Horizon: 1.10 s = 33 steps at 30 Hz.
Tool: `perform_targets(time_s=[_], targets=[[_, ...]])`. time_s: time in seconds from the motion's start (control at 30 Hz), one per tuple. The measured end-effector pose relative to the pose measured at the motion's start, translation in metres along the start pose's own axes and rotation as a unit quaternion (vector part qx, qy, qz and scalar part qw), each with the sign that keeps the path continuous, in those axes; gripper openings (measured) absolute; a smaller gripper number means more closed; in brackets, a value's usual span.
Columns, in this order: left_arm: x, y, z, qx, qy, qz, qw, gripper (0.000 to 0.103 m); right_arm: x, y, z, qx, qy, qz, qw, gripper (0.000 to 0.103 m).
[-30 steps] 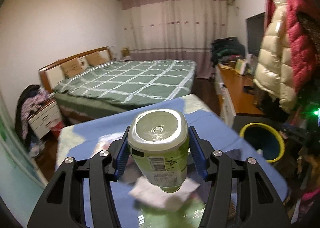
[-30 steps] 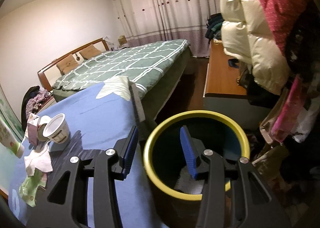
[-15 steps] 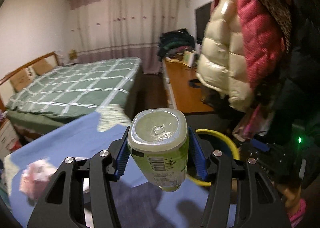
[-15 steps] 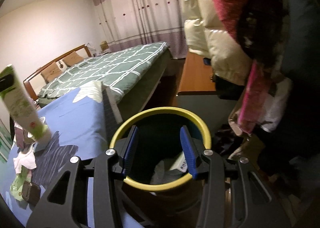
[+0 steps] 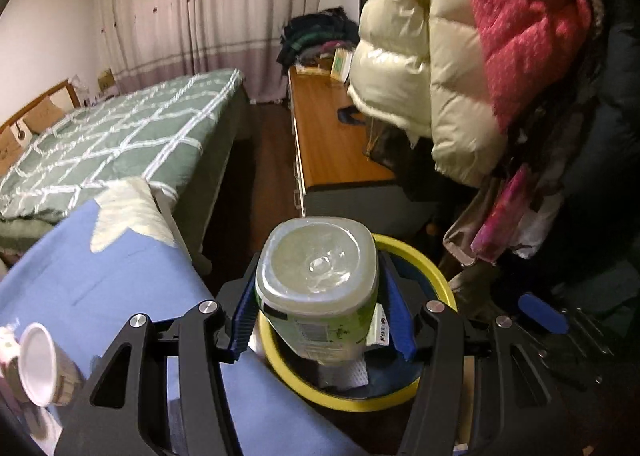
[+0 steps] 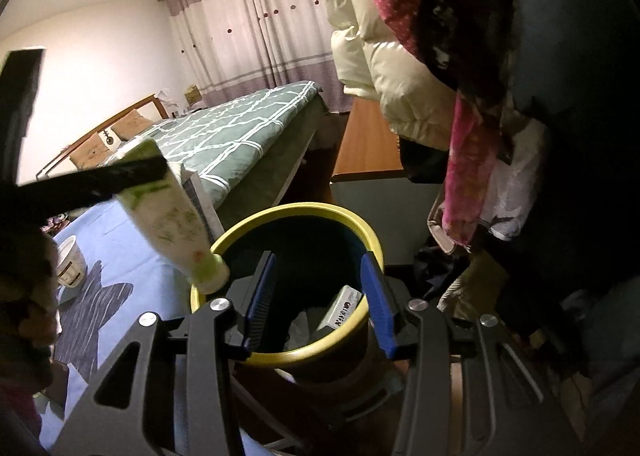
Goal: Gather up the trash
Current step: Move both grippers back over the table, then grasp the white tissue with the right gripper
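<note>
A green plastic bottle (image 5: 318,288) hangs cap down between the blue pads of my left gripper (image 5: 319,256). The jaws are opening, with the bottle still caught between them. Its cap (image 6: 210,276) hovers over the near rim of the yellow-rimmed bin (image 6: 300,212), also seen under the bottle (image 5: 434,274). My right gripper (image 6: 320,256) stands over the bin's mouth with nothing between its fingers, and its jaws are opening too. Inside the bin lie a white box (image 6: 344,310) and crumpled tissue (image 6: 300,326).
The blue-clothed table (image 5: 100,276) borders the bin on the left and carries a white paper cup (image 6: 72,264). Puffy coats (image 5: 440,56) hang close above and right of the bin. A wooden cabinet (image 5: 332,144) and a green bed (image 5: 120,136) lie beyond.
My left gripper swung right with the bottle, from over the table to above the bin. The right gripper edged closer over the bin and its jaws spread wider.
</note>
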State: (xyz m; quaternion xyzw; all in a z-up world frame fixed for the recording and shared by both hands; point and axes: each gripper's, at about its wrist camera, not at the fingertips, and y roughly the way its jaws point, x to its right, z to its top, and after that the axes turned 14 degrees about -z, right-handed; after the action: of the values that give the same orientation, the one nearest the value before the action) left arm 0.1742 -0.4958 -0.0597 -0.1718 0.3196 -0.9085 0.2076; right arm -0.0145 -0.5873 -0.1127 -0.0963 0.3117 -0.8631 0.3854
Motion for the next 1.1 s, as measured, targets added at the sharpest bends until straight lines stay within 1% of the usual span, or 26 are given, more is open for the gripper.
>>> perform_targets(time_s=[0.03, 0.07, 0.13, 0.2, 0.27, 0.33, 0.43, 0.57, 0.67, 0.7, 0.73, 0.87, 0.9, 0.93, 0.97, 1.03, 1.1], targets=[[0.001, 0.003, -0.001, -0.002, -0.005, 0.004, 1.0000, 0.080, 0.002, -0.001, -0.001, 0.001, 0.001, -0.001, 1.000, 0.053], [0.000, 0.000, -0.003, 0.002, -0.006, 0.008, 0.9999, 0.083, 0.004, -0.002, -0.001, 0.003, 0.003, -0.002, 1.000, 0.053], [0.003, -0.011, -0.006, 0.013, 0.000, 0.016, 0.9998, 0.083, 0.006, -0.004, -0.002, 0.004, 0.003, -0.003, 1.000, 0.053], [0.001, -0.031, -0.010, 0.019, -0.004, 0.021, 0.9996, 0.084, 0.007, -0.004, -0.002, 0.003, 0.003, -0.001, 1.000, 0.053], [-0.004, -0.056, -0.015, 0.035, -0.015, 0.023, 0.9990, 0.088, 0.004, -0.005, -0.002, 0.003, 0.001, 0.003, 1.000, 0.053], [-0.010, -0.083, -0.023, 0.050, -0.023, 0.030, 0.9980, 0.094, -0.002, -0.007, -0.004, 0.002, -0.005, 0.008, 1.000, 0.053], [-0.023, -0.124, -0.038, 0.074, -0.041, 0.046, 0.9954, 0.098, -0.017, -0.008, -0.005, -0.001, -0.021, 0.020, 1.000, 0.054], [-0.055, -0.192, -0.070, 0.110, -0.074, 0.094, 0.9867, 0.098, -0.043, -0.010, -0.007, -0.007, -0.043, 0.043, 0.998, 0.054], [-0.085, -0.241, -0.102, 0.133, -0.113, 0.145, 0.9739, 0.098, -0.071, -0.016, -0.008, -0.005, -0.068, 0.063, 0.996, 0.054], [-0.094, -0.256, -0.113, 0.140, -0.125, 0.165, 0.9682, 0.098, -0.082, -0.018, -0.009, -0.005, -0.076, 0.074, 0.994, 0.054], [-0.105, -0.275, -0.126, 0.147, -0.140, 0.190, 0.9604, 0.098, -0.092, -0.020, -0.010, -0.006, -0.084, 0.086, 0.993, 0.054], [-0.132, -0.327, -0.168, 0.162, -0.183, 0.249, 0.9373, 0.098, -0.138, -0.030, -0.020, -0.011, -0.122, 0.125, 0.985, 0.054], [-0.137, -0.337, -0.177, 0.165, -0.191, 0.259, 0.9323, 0.098, -0.153, -0.033, -0.025, -0.015, -0.136, 0.141, 0.981, 0.054], [-0.141, -0.349, -0.189, 0.169, -0.203, 0.274, 0.9249, 0.098, -0.167, -0.037, -0.030, -0.018, -0.150, 0.155, 0.976, 0.054], [-0.144, -0.357, -0.197, 0.171, -0.208, 0.282, 0.9208, 0.098, -0.178, -0.040, -0.034, -0.020, -0.161, 0.166, 0.973, 0.054], [-0.150, -0.375, -0.215, 0.177, -0.222, 0.297, 0.9115, 0.098, -0.208, -0.049, -0.045, -0.027, -0.190, 0.196, 0.962, 0.054], [-0.151, -0.384, -0.226, 0.180, -0.230, 0.307, 0.9057, 0.098, -0.235, -0.063, -0.056, -0.030, -0.214, 0.227, 0.949, 0.054]])
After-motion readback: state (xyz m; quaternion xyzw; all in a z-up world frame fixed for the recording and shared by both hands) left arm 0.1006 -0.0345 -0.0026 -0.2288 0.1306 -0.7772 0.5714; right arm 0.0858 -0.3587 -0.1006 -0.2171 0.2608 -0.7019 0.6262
